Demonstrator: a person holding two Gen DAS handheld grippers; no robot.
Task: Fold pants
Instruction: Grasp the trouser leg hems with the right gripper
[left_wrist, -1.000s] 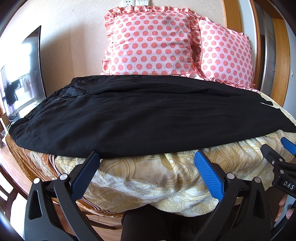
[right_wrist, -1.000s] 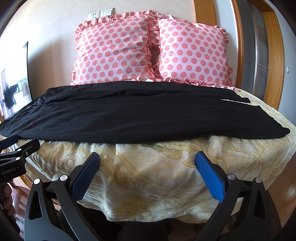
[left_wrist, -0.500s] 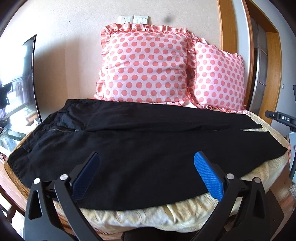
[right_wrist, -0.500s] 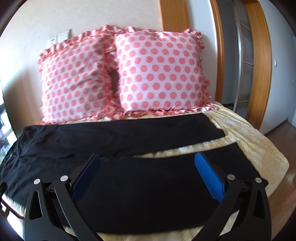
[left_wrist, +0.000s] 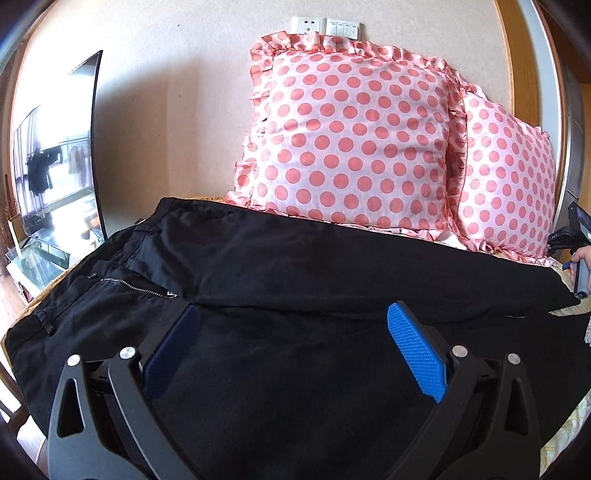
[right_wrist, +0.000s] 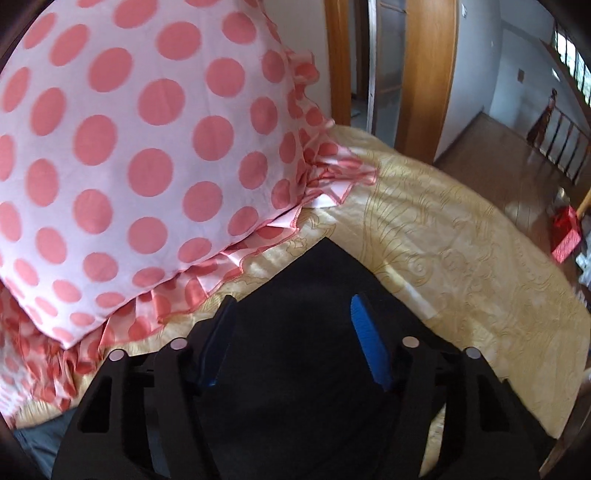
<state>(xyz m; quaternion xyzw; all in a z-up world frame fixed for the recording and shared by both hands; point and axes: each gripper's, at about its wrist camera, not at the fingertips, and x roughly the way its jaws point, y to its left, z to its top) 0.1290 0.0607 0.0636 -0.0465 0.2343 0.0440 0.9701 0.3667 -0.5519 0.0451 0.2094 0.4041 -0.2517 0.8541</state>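
Black pants (left_wrist: 295, 273) lie flat across the bed, waistband and zipper at the left, legs running right. My left gripper (left_wrist: 291, 314) is open and hovers over the near leg just right of the crotch, holding nothing. My right gripper (right_wrist: 291, 306) is open above the hem corner of a pant leg (right_wrist: 325, 273), with black cloth between and below its jaws, not clamped. The right gripper also shows at the right edge of the left wrist view (left_wrist: 576, 236).
Two pink polka-dot pillows (left_wrist: 354, 140) (right_wrist: 122, 155) stand against the wall just behind the pants. A yellow patterned bedspread (right_wrist: 461, 243) covers the bed. A TV screen (left_wrist: 55, 147) stands at the left; a wooden door frame (right_wrist: 424, 74) and open floor lie to the right.
Both grippers moved forward and up over the bed. The left one came over the near leg by the crotch. The right one swung right to the far leg's hem beside the pillow.
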